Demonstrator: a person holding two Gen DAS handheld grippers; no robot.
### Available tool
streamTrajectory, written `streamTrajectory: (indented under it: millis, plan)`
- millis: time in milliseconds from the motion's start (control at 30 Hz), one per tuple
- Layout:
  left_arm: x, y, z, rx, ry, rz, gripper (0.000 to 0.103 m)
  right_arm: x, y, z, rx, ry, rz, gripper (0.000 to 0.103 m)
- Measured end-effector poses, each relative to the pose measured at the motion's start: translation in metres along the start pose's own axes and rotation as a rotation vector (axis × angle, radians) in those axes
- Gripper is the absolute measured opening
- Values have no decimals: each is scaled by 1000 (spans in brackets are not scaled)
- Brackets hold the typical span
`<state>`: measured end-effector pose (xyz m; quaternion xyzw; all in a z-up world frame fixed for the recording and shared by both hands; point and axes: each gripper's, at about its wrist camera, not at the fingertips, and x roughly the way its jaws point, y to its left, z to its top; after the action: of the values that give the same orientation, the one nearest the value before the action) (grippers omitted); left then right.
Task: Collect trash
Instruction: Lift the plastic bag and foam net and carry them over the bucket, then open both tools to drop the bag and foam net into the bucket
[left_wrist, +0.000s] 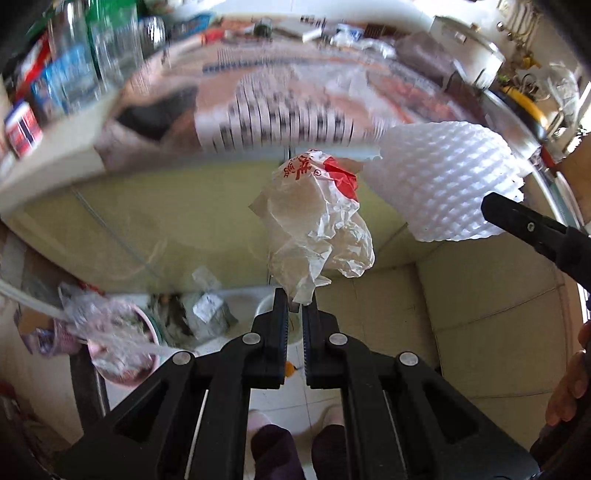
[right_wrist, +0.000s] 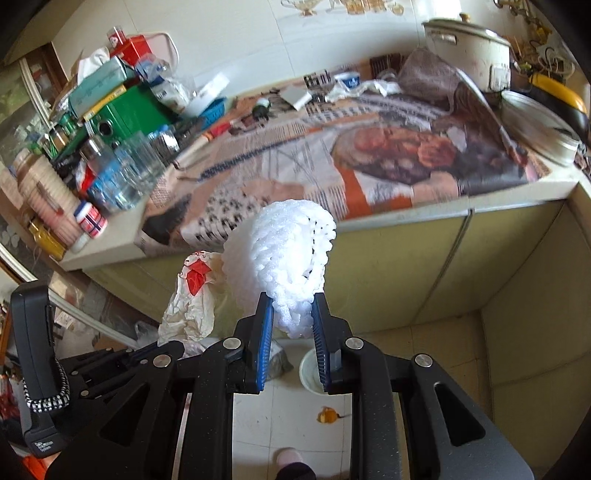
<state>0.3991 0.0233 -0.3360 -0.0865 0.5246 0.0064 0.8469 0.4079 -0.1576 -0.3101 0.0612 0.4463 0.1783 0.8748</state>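
The left gripper (left_wrist: 295, 299) is clamped on the lower tail of a crumpled plastic bag (left_wrist: 317, 221) with red print — the bag stands up from its tips, in the air in front of the counter's front edge (right_wrist: 388, 218). Just right of it, the right gripper (right_wrist: 293, 310) pinches the bottom of a white foam fruit net (right_wrist: 291, 251), which rises above its blue-padded fingers (right_wrist: 264, 332). On the floor below stands a small white cup (right_wrist: 312, 373).
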Motion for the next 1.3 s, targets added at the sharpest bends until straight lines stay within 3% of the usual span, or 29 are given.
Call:
streamTrajectory:
  millis: [233, 433, 867, 1033, 1200, 1300]
  plan:
    - [102, 8, -43, -94, 96, 28, 5, 76, -41, -44, -1, 105, -15, 19]
    - [195, 26, -76, -110, 166, 46, 5, 154, -68, -86, 6, 186, -20, 19]
    - [385, 61, -136, -160, 346, 3, 5, 310, -90, -172, 36, 306, -20, 19]
    - [426, 62, -150, -161, 398, -12, 7, 354, -95, -191, 62, 351, -15, 20]
    - [449, 67, -154, -129, 419, 41, 30, 388, -98, -203, 71, 399, 8, 26]
    - [454, 76, -155, -148, 409, 36, 33, 404, -99, -207, 50, 447, 4, 33]
